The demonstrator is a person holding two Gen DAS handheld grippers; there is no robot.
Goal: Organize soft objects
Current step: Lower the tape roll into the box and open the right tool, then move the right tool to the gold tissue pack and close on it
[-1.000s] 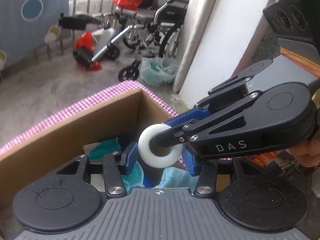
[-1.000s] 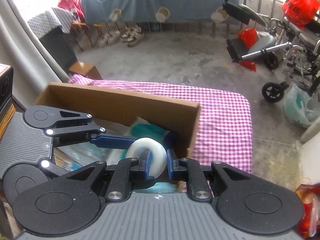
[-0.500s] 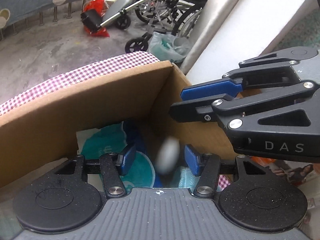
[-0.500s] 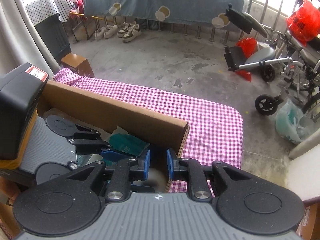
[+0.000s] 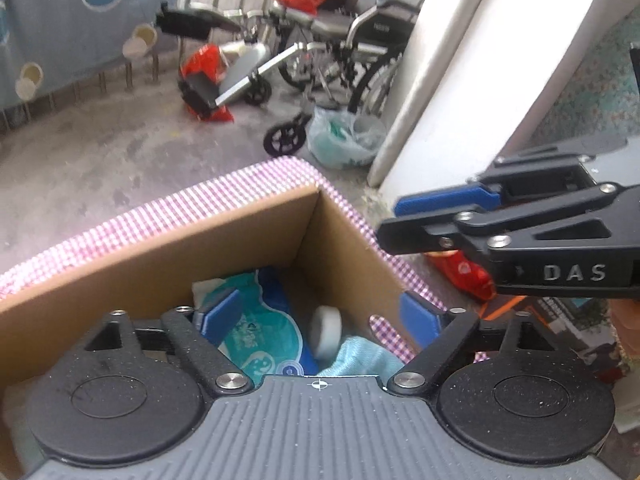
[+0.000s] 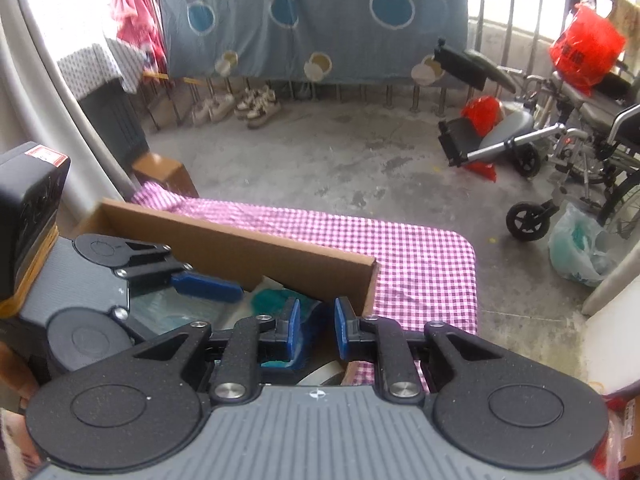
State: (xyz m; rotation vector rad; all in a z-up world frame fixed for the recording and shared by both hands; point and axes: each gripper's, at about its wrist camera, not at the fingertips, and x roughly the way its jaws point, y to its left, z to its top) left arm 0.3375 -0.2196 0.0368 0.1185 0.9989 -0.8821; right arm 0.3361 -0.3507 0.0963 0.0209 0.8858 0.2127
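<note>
The left gripper (image 5: pixel 320 314)'s jaws have just been opening and stand wide, empty; the white roll (image 5: pixel 326 332) lies in the cardboard box (image 5: pixel 160 256). The right gripper (image 6: pixel 316 330)'s jaws are narrow, empty. Lift both straight clear of the box walls.

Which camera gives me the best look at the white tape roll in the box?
Left wrist: the white tape roll lies in full view in the cardboard box. Right wrist shows only a sliver of it behind the right gripper.

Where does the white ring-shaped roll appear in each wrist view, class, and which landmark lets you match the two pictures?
Left wrist view: the white ring-shaped roll lies low centre, inside the brown cardboard box.
Right wrist view: only its rim peeks out at bottom centre.
Shared landmark: the pink checked cloth under the box.
</note>
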